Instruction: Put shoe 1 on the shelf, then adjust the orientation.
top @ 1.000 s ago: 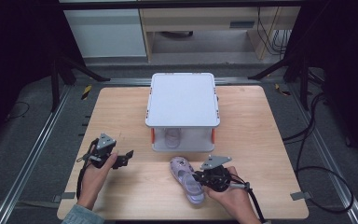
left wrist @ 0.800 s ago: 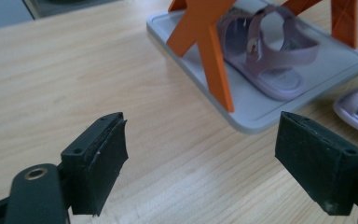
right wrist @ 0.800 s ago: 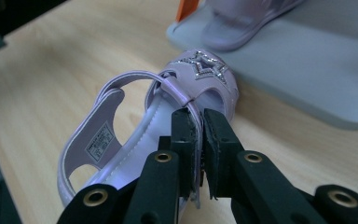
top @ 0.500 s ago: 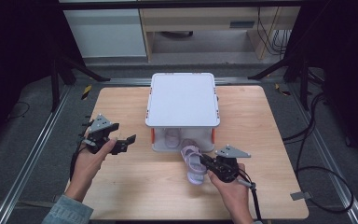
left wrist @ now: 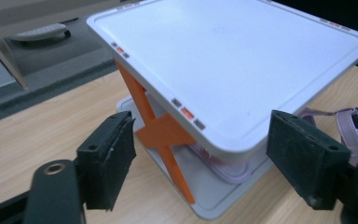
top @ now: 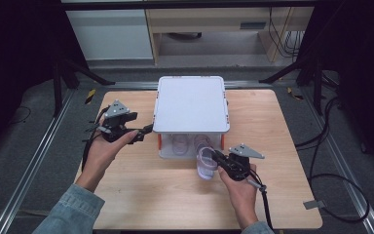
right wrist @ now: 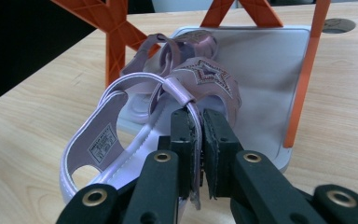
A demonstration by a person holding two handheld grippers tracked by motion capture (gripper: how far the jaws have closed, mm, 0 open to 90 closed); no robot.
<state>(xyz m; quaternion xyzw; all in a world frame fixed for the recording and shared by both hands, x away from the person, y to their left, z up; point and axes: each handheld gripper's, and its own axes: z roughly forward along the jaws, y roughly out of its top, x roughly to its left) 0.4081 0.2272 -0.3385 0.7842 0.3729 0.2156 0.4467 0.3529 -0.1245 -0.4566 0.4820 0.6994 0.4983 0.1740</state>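
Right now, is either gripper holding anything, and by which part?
The right gripper is clamped on a strap of the pink sandal. The left gripper holds nothing; its jaws, just closing a little, stand open beside the white rack.

Dim room; grey carpet floor (top: 24, 161), pale cabinet (top: 112, 34) + wood bench (top: 209, 24) behind, cables (top: 341, 146) rt.

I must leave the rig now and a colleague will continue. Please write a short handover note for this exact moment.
Right gripper: shut on the strap of a lilac sandal with a star patch, toe on the rack's bottom shelf, heel over the wooden table.
Left gripper: open, holding nothing, jaws just closed somewhat, either side of the corner of the white two-level shoe rack with orange struts.
Done: a second lilac sandal lies on the bottom shelf.
Left: push the held sandal fully in beside it, probably steady the rack, release.
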